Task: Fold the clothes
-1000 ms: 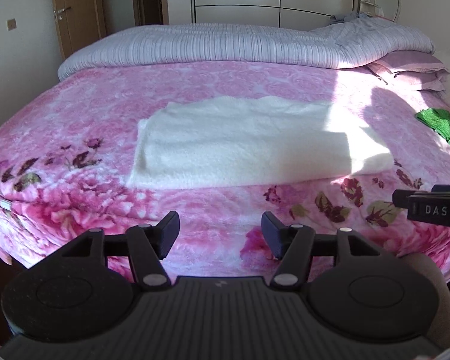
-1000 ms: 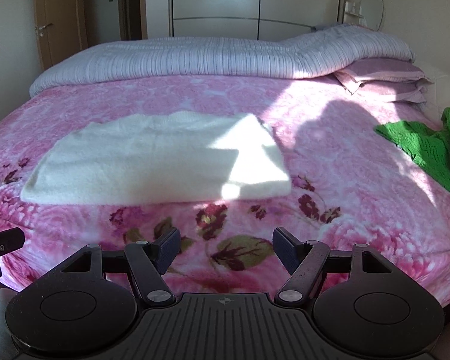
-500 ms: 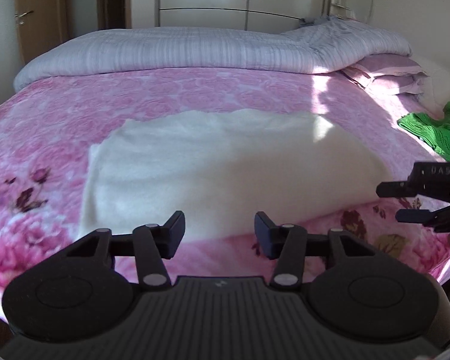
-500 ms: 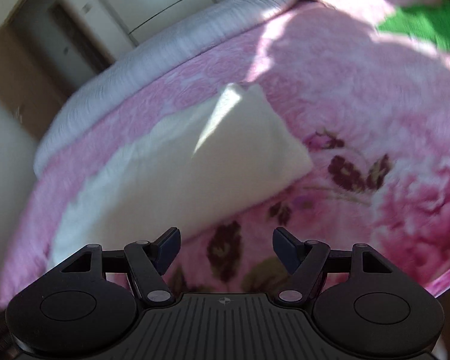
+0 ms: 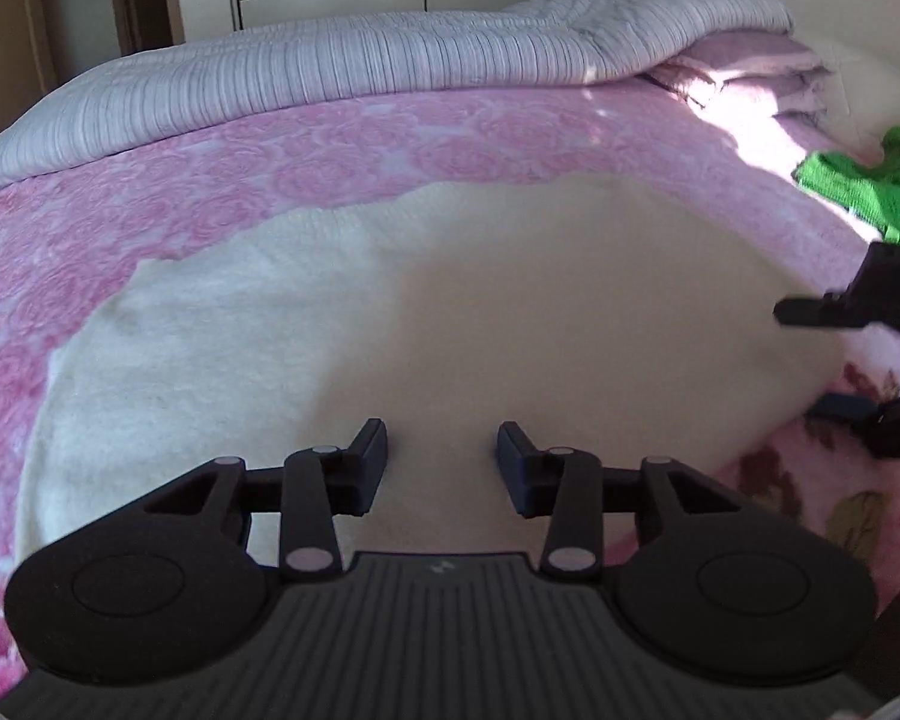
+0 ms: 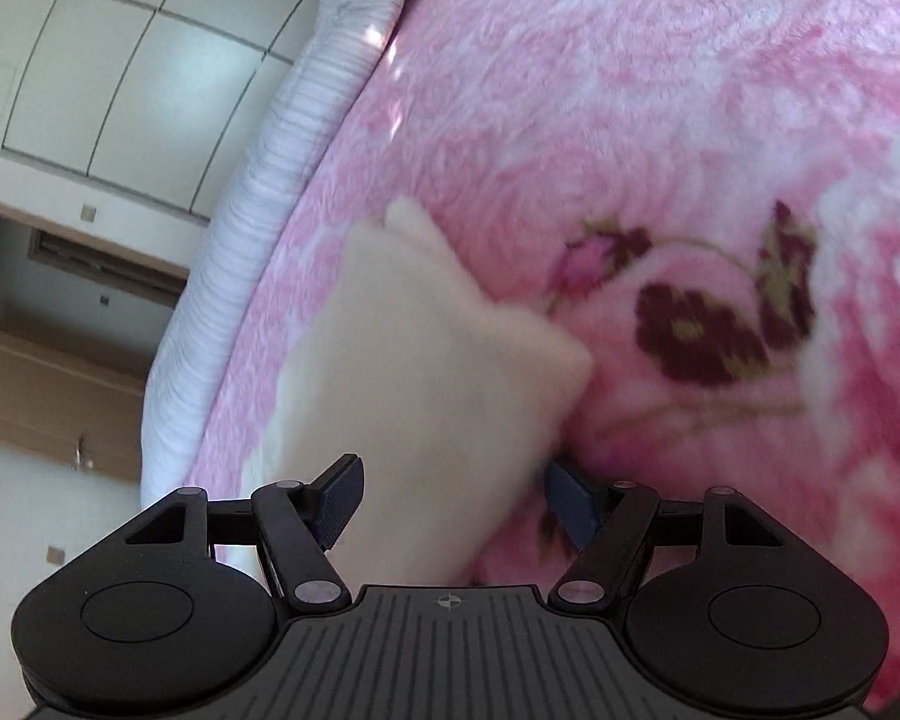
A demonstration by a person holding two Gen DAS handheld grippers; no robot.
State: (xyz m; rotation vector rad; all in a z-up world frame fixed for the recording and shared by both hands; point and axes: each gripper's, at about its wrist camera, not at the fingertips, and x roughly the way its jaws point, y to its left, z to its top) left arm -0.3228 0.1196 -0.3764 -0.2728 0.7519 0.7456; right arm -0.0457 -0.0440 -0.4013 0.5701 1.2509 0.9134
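**Inspector:** While you stood at the near edge of the bed (image 5: 342, 144), where did the garment lie?

**Operator:** I found the white folded garment (image 5: 450, 312) flat on the pink blanket, its long axis running left to right, directly ahead of my left gripper (image 5: 442, 459). That gripper hovered over the near long edge, jaws partly apart and gripping nothing.

**Inspector:** And the other hand?

**Operator:** I held my right gripper (image 6: 450, 495) rolled on its side at the garment's right end, jaws wide. The near right corner sat between them, one finger above and one low against the blanket; neither pad pressed on it. I judged that hand nearer a grasp.
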